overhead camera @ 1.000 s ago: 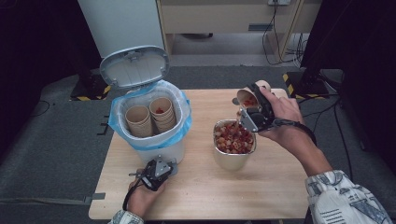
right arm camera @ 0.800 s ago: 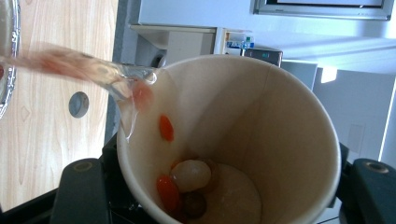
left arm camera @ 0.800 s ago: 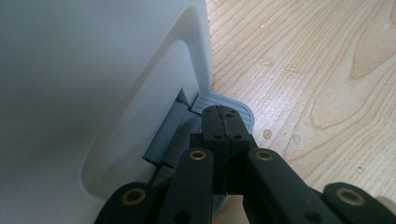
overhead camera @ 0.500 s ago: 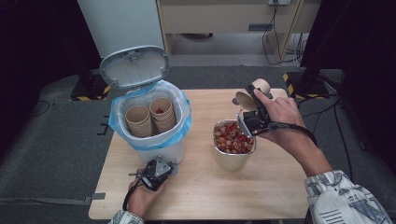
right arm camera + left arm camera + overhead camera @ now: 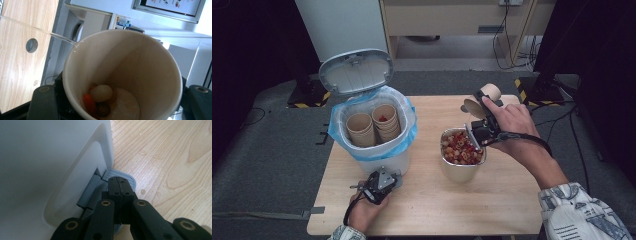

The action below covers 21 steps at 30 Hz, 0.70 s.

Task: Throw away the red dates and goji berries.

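My right gripper [image 5: 486, 106] is shut on a tan paper cup [image 5: 482, 102], tipped on its side above and behind a metal container [image 5: 462, 169] of red and yellow food pieces [image 5: 459, 147]. In the right gripper view the paper cup [image 5: 120, 62] sits between the jaws of the right gripper [image 5: 120, 100] with its mouth toward the camera, and a few pieces [image 5: 100, 96] cling near its bottom. My left gripper [image 5: 395, 177] is shut, with its closed tips [image 5: 120, 180] resting on the grey pedal [image 5: 130, 182] of a white bin [image 5: 379, 159].
The bin's lid [image 5: 356, 71] stands open toward the back. A blue bag [image 5: 409, 131] lines the bin, and stacked paper cups [image 5: 384, 120] stand inside. The bin wall [image 5: 50, 157] is right beside the left jaws. Bare wooden table [image 5: 492, 200] lies in front of the container.
The cup in the right gripper has tipped further over the container; its reddish contents no longer show from above. The left gripper has stayed on the pedal.
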{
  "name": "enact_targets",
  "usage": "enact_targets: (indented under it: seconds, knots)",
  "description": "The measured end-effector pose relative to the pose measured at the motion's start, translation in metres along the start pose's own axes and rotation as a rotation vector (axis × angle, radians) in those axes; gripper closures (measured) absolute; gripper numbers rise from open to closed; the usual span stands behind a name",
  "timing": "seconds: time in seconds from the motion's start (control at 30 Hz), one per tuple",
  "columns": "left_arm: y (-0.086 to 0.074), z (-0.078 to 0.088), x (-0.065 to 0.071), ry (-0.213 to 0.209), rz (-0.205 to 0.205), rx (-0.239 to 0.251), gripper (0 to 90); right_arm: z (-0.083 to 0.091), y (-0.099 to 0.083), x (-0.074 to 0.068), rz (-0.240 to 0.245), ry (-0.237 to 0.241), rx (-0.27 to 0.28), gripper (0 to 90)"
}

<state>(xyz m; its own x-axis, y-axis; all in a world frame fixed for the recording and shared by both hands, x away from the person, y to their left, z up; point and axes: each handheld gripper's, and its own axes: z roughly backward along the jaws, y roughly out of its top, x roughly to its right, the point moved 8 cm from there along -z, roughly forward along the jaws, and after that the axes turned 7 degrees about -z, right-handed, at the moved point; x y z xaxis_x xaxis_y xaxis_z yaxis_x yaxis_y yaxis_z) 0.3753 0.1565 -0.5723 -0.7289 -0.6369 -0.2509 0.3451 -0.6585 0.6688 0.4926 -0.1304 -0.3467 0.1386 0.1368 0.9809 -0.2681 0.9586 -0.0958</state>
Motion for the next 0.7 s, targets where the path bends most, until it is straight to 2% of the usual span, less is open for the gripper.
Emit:
enact_targets:
  seconds: [0.23, 0.7]
  knots:
    - [0.0000, 0.0000, 0.0001, 0.000, 0.000, 0.000, 89.8, 0.0016, 0.0026, 0.0003, 0.014, -0.007, 0.006, 30.4]
    - [0.0000, 0.0000, 0.0000, 0.001, -0.001, 0.000, 89.8, 0.0023, 0.0057, -0.0005, 0.082, -0.025, 0.001, 30.4]
